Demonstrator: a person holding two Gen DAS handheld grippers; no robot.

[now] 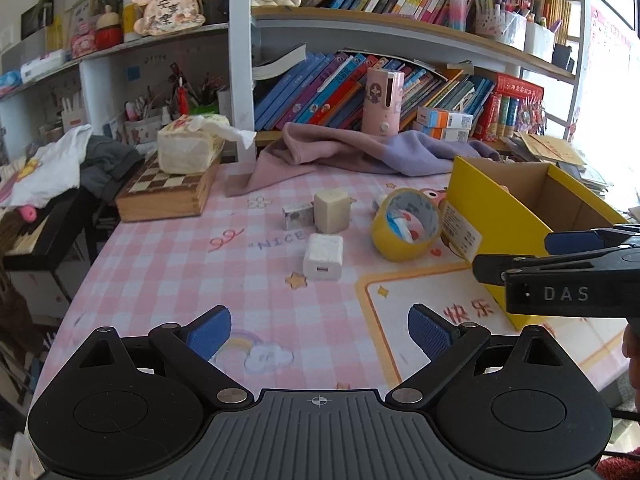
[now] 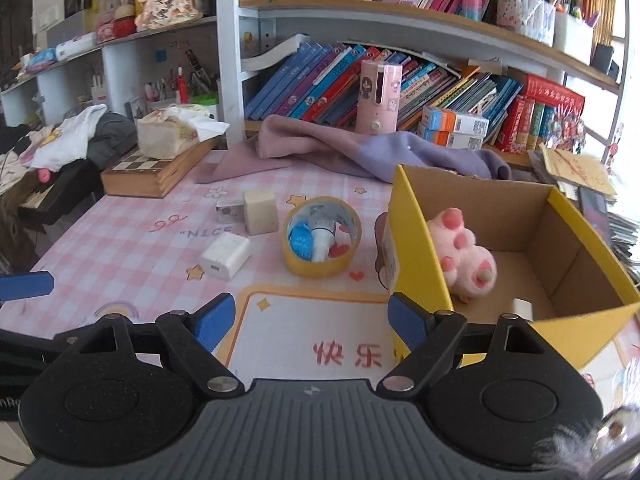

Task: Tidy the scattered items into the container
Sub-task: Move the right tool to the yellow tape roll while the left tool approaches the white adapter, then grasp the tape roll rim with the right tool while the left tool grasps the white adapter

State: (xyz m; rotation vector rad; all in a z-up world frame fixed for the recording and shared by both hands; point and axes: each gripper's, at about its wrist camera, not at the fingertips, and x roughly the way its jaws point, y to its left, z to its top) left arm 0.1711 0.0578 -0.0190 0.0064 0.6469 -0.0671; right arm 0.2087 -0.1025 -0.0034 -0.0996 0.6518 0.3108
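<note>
A yellow cardboard box [image 2: 412, 240] stands at the table's right and holds a pink plush paw [image 2: 466, 256] and a small white piece [image 2: 522, 307]. Scattered on the pink checked cloth are a yellow tape roll [image 2: 322, 238] with small items inside, a white charger [image 2: 226, 256], a cream cube [image 2: 261, 211] and a small silver box [image 2: 230, 211]. The same items show in the left wrist view: tape roll [image 1: 406, 230], charger [image 1: 323, 256], cube [image 1: 332, 211], box [image 1: 496, 220]. My left gripper [image 1: 320, 330] is open and empty, short of the charger. My right gripper [image 2: 310, 320] is open and empty beside the box's near corner.
A wooden chess box [image 1: 168, 192] with a tissue pack [image 1: 188, 148] sits at the left back. A pink-purple cloth [image 1: 360, 154] and a pink dispenser [image 1: 382, 100] lie before the bookshelf. The table's left edge drops off by a clothes pile [image 1: 52, 168].
</note>
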